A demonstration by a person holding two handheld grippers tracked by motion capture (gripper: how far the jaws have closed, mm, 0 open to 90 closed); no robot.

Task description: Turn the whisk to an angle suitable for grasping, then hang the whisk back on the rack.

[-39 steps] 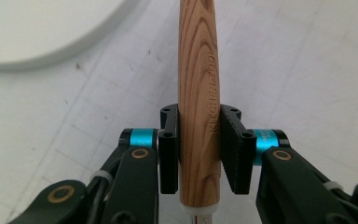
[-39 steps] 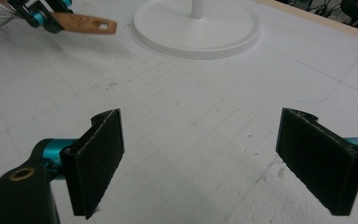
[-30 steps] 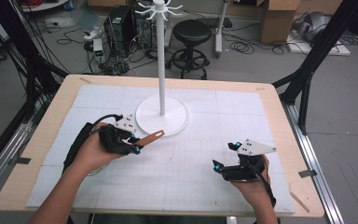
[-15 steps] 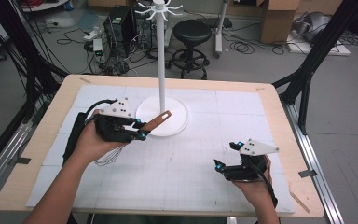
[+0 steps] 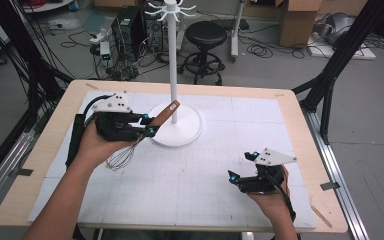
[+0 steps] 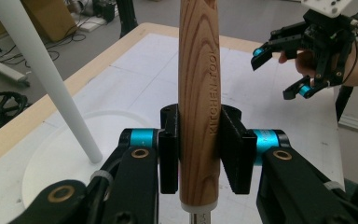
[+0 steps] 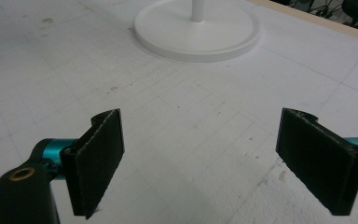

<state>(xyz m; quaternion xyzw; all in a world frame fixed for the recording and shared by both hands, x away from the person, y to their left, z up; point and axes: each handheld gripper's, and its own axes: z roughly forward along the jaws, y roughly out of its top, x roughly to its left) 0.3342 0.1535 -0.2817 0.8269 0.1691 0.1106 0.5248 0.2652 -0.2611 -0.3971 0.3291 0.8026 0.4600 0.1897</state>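
Table (image 5: 290,107): wooden rim, white gridded mat on top.
Stand (image 5: 173,65): white pole on a round base, hooks at the top, at mat centre rear.
Left gripper (image 5: 147,125): raised above the mat left of the base, jaws clamped on the whisk (image 5: 145,135) by its wooden handle, wire end hanging low.
Right gripper (image 5: 242,166): near the front right, jaws spread wide, nothing between them.

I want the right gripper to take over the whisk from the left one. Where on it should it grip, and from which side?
Probably the free upper end of the whisk's wooden handle, coming in from the person's right. The left gripper already clamps the handle's lower part, near the wire loops hanging beneath. The handle is straight and round, tilted up toward the stand's pole; the right gripper is open.
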